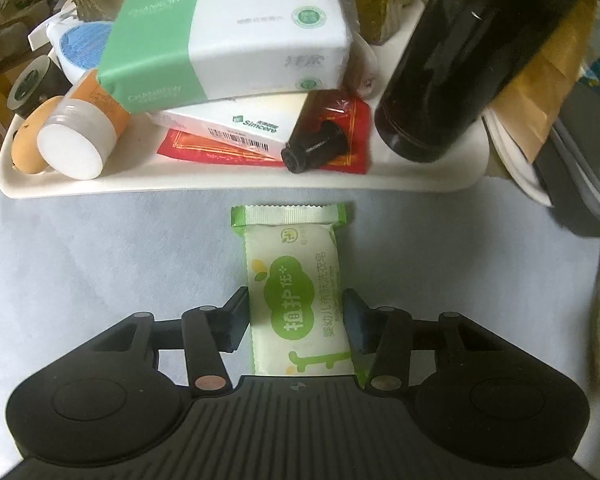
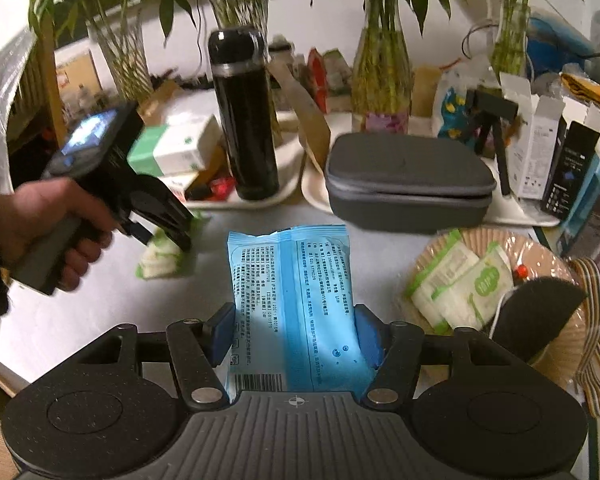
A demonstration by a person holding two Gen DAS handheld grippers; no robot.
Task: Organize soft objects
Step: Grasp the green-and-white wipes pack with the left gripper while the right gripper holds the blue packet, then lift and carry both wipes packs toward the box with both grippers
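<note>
My left gripper [image 1: 296, 320] is shut on a green-and-white soap packet [image 1: 296, 280] that points toward the white tray [image 1: 236, 188]. The same gripper [image 2: 140, 216] and packet [image 2: 160, 256] show at the left of the right wrist view, low over the table. My right gripper [image 2: 296, 332] is shut on a blue wipes pack [image 2: 292, 300], held above the table. A woven basket [image 2: 556, 272] at the right holds two green-and-white packets [image 2: 460, 284] and a black soft piece [image 2: 536, 316].
The tray carries a tissue pack [image 1: 228, 40], a white box [image 1: 228, 120], a lotion tube [image 1: 84, 136], a small dark bottle [image 1: 320, 136] and a tall black flask [image 1: 472, 60]. A grey zip case [image 2: 408, 180], boxes [image 2: 548, 152] and bamboo vases [image 2: 380, 80] stand behind.
</note>
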